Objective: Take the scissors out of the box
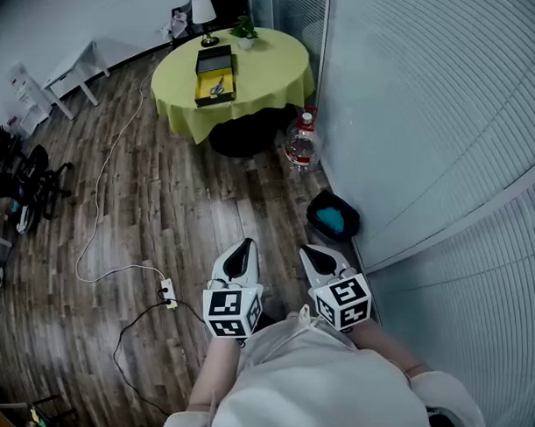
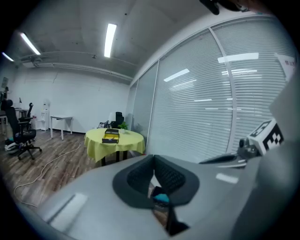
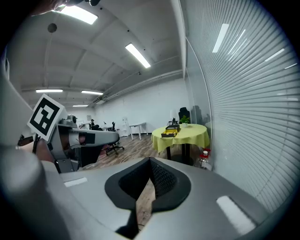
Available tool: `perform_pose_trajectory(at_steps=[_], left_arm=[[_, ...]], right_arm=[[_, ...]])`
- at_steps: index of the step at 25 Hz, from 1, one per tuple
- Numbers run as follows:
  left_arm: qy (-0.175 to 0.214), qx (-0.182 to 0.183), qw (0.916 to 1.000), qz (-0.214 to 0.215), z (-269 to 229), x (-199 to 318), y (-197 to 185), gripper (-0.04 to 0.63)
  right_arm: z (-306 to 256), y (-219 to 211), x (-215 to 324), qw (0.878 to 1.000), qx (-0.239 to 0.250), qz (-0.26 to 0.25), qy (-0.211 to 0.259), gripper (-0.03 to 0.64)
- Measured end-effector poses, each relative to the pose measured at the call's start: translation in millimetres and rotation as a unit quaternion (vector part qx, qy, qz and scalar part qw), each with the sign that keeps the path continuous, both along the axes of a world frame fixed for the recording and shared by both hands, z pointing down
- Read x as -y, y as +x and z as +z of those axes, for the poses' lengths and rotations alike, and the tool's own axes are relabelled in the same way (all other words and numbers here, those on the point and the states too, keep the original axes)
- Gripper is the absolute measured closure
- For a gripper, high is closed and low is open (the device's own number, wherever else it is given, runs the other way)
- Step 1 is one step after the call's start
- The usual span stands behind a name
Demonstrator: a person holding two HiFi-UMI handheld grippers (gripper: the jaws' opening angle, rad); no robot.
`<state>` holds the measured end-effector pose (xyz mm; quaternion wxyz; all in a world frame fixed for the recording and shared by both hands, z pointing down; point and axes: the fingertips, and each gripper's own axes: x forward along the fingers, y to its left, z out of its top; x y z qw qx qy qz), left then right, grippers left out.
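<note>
**Both grippers closed and empty, well apart from the box**
We hold the left gripper point(image 1: 241, 246) and right gripper point(image 1: 309, 250) side by side over the wooden floor point(image 1: 162, 212). Each gripper view shows the jaws together, with nothing between them. The scissors point(image 1: 217, 87) lie inside the open yellow box point(image 1: 199, 86) on the round tabletop point(image 1: 271, 72) ahead.

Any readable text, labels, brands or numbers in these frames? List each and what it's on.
No text can be read in any view.
Water bottle label: too small to read.
Marker cubes: black-and-white square patterns only, no letters or digits.
Yellow box: too far away to show any print.
</note>
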<state>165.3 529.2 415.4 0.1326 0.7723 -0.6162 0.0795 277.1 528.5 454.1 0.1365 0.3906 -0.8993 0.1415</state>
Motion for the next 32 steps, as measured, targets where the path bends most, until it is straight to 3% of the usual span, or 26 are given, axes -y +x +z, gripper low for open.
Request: perform_pose_trajectory(at_steps=[10, 16, 23, 32], left_arm=[[-0.031, 0.013, 0.9992, -0.021, 22, 4, -13, 0.588], [-0.048, 0.017, 0.9984, -0.025, 38, 37, -36, 0.588], [-0.045, 0.018, 0.9988, -0.001, 39, 124, -83, 0.588], [-0.038, -0.001, 0.9987, 0.035, 21, 270, -201, 0.589]], right_arm=[[21, -13, 15, 0.999, 0.027, -0.005, -0.042, 0.618], [39, -34, 48, 0.998, 0.026, -0.007, -0.065, 0.618], [39, -78, 133, 0.997, 0.028, 0.027, -0.061, 0.618], [19, -186, 267, 0.996, 0.014, 0.071, -0.043, 0.618]])
